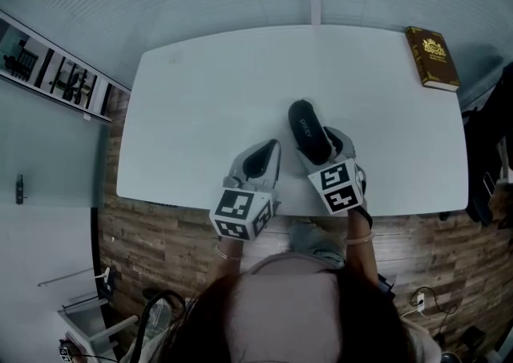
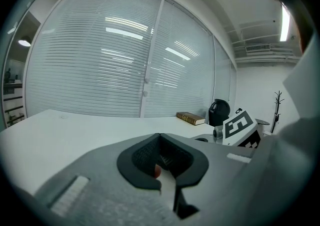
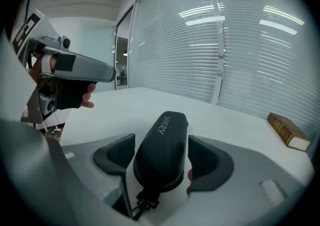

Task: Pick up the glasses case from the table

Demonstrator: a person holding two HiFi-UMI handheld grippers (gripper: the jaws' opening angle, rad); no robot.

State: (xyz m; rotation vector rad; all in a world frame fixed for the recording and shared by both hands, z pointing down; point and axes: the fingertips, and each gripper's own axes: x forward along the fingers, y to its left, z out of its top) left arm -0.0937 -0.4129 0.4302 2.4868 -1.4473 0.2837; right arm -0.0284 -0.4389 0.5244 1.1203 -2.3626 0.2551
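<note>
Both jaws of our right tool (image 3: 161,160) stand apart astride the black, oblong hard-shell glasses case (image 1: 308,129), which lies flat on the white worktop (image 1: 208,105), lined up lengthwise, we judge, for a grip; our left tool (image 2: 162,162) idles beside, jaws together, empty.

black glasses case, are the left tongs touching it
Apart. The head view shows bare white table between the left tongs and the black oval glasses case.

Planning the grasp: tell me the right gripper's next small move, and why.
Probably close the right gripper on the glasses case. The case lies on the table between the open jaws, and the pads do not press on it, so nothing grips it yet.
</note>
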